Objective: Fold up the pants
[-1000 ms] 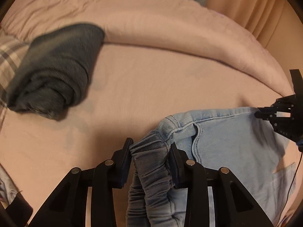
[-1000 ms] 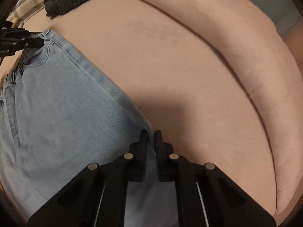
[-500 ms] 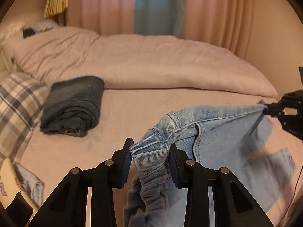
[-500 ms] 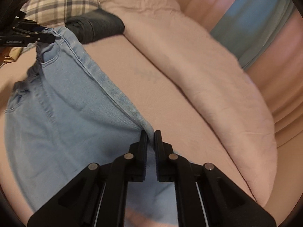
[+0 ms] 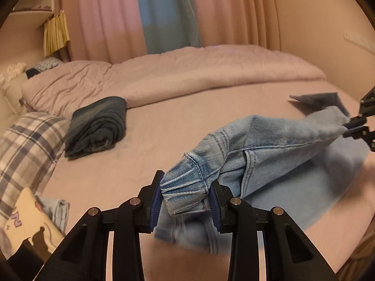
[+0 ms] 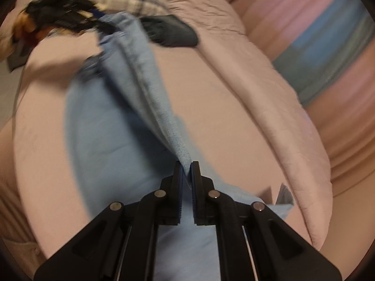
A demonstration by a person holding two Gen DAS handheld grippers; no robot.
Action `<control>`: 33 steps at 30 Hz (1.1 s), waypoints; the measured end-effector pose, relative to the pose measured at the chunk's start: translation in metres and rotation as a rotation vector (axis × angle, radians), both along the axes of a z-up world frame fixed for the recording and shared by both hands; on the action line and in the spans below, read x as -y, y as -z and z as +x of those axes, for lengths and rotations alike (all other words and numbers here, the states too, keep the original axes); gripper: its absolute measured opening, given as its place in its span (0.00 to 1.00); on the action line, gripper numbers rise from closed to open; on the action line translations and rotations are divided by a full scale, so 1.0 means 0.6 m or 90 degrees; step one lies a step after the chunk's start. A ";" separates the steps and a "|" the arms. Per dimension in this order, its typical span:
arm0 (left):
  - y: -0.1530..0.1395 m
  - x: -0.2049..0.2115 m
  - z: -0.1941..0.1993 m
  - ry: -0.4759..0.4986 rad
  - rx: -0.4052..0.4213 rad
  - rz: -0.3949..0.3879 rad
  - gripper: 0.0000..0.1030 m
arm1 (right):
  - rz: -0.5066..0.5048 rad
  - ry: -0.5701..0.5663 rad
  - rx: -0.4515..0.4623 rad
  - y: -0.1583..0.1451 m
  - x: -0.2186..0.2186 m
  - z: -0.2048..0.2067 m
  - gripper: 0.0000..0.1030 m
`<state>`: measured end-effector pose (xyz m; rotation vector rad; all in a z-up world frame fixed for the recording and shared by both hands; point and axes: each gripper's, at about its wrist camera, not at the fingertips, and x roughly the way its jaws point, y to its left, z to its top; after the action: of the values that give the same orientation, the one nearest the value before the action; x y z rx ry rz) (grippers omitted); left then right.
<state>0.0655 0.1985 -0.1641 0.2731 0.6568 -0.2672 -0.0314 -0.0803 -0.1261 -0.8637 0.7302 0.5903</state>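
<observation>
Light blue jeans (image 5: 269,145) hang lifted above the pink bed, stretched between both grippers. My left gripper (image 5: 185,187) is shut on the gathered elastic waistband. My right gripper (image 6: 186,171) is shut on the jeans' upper edge (image 6: 145,89); it also shows at the right edge of the left wrist view (image 5: 356,126). The left gripper appears blurred at the top left of the right wrist view (image 6: 70,21). The legs hang down toward the sheet, blurred.
A folded dark garment (image 5: 98,124) lies on the bed by a rolled pink duvet (image 5: 187,70). A plaid pillow (image 5: 25,145) sits at the left with a small folded denim piece (image 5: 57,210) and a printed item (image 5: 25,222). Curtains (image 5: 164,11) hang behind.
Both grippers have risen with the jeans, lifting the waistband off the sheet. The views now tilt up toward the curtains. The fabric swings and blurs below.
</observation>
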 end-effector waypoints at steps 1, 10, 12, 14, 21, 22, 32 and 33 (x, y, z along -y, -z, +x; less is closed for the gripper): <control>0.006 0.004 0.000 0.001 -0.003 0.017 0.34 | -0.009 -0.010 -0.016 0.015 -0.004 -0.014 0.06; -0.064 0.012 0.080 -0.069 0.115 -0.001 0.34 | -0.023 0.033 0.007 0.023 -0.020 0.033 0.01; -0.073 -0.001 0.070 -0.068 0.147 -0.011 0.34 | 0.003 0.034 0.032 -0.008 -0.021 0.032 0.02; -0.056 -0.015 0.050 -0.055 0.152 -0.006 0.34 | 0.012 0.019 0.039 -0.021 -0.022 0.014 0.03; 0.092 -0.032 -0.042 0.003 0.041 0.092 0.35 | -0.045 -0.090 -0.082 0.102 -0.060 -0.071 0.01; 0.101 -0.035 -0.052 0.004 0.030 0.090 0.35 | -0.052 -0.095 -0.098 0.118 -0.063 -0.075 0.00; 0.081 -0.043 -0.049 -0.012 0.024 0.052 0.35 | -0.022 -0.074 -0.104 0.118 -0.049 -0.054 0.04; 0.079 -0.048 -0.043 -0.017 0.016 0.036 0.35 | -0.006 -0.062 -0.094 0.114 -0.036 -0.043 0.10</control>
<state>0.0395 0.2272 -0.2113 0.3208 0.6426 -0.2198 -0.0570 -0.0587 -0.1943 -0.8743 0.8285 0.7431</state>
